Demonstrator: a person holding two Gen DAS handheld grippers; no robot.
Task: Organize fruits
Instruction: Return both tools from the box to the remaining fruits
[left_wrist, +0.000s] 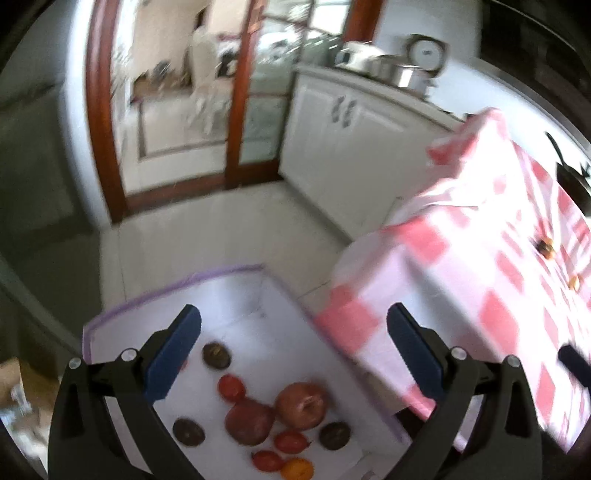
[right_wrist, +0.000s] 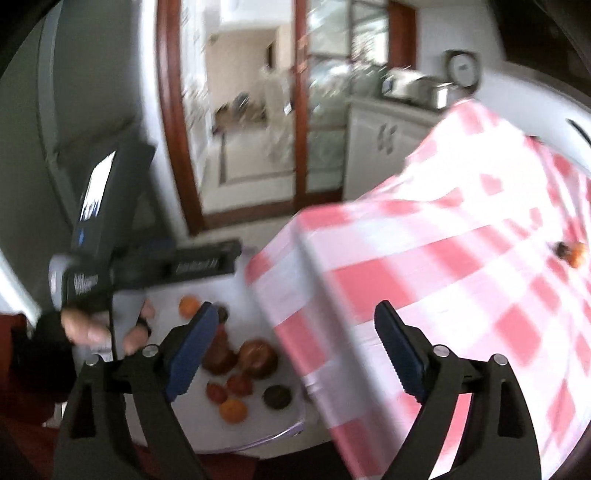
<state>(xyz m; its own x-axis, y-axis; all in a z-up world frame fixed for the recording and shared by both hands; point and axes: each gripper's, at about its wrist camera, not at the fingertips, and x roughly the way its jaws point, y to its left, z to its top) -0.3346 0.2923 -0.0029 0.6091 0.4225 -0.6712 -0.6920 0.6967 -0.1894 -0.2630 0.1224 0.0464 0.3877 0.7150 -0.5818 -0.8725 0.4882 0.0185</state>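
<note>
A white box (left_wrist: 236, 295) with a purple rim sits on the floor beside the table. In it lie two large reddish-brown fruits (left_wrist: 301, 404), several small red tomatoes (left_wrist: 231, 386), three dark round fruits (left_wrist: 217, 355) and an orange one (left_wrist: 295, 469). My left gripper (left_wrist: 295, 332) hangs open above the box, with nothing between its blue pads. My right gripper (right_wrist: 295, 332) is also open and empty, over the box's right edge and the cloth. The same box (right_wrist: 207, 424) and its fruits (right_wrist: 258, 356) show below it. Small fruits (left_wrist: 546, 247) lie on the table top.
A table under a red and white checked cloth (right_wrist: 424, 258) fills the right side, with one small orange fruit (right_wrist: 574, 254) on it. A hand (right_wrist: 85, 332) holds the left tool's handle. White cabinets (left_wrist: 332, 129) and a glass door (left_wrist: 184, 110) stand behind. The picture is blurred.
</note>
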